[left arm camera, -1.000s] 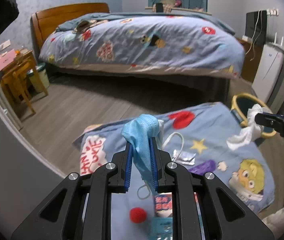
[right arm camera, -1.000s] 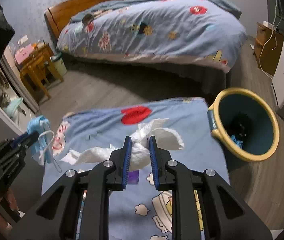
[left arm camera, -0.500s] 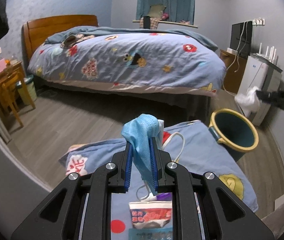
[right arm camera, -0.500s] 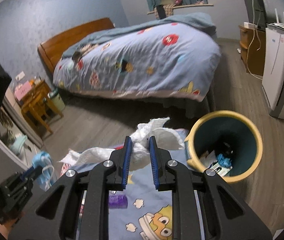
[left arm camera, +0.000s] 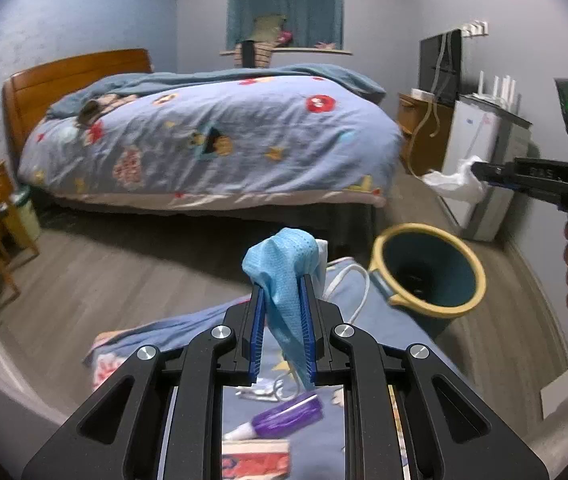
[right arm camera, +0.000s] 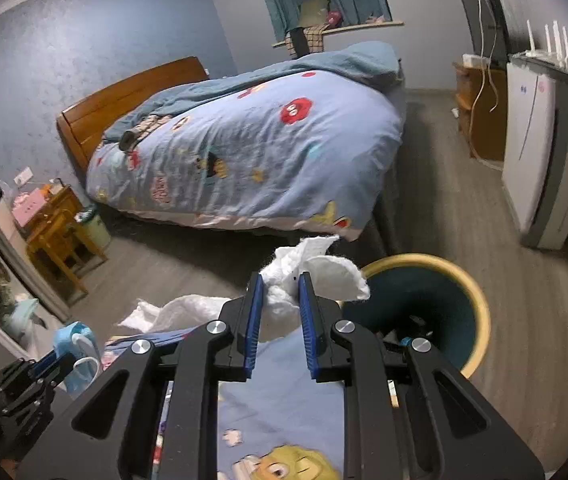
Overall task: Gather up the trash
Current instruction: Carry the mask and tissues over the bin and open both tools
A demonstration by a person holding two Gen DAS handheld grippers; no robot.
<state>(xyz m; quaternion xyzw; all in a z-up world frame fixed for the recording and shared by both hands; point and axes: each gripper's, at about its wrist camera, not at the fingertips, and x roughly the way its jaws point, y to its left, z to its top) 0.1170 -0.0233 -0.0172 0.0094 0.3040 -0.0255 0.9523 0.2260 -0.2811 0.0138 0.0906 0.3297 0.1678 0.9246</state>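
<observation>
My left gripper is shut on a blue face mask, held above the blue cartoon cloth; its white ear loop hangs to the right. My right gripper is shut on crumpled white tissue, held high, just left of the trash bin's rim. The trash bin, yellow rim and teal inside, stands off the cloth's far right corner and also shows in the right wrist view. The right gripper shows in the left wrist view, above and beyond the bin. A purple tube and a red printed packet lie on the cloth.
A big bed with a wooden headboard fills the far side. A white appliance stands by the right wall behind the bin. A wooden side table and small stool stand at the left. Grey wood floor lies between bed and cloth.
Both grippers have risen and moved toward the bin with their loads. The tissue went from over the cloth to beside the bin's rim. Both grips are unchanged.
</observation>
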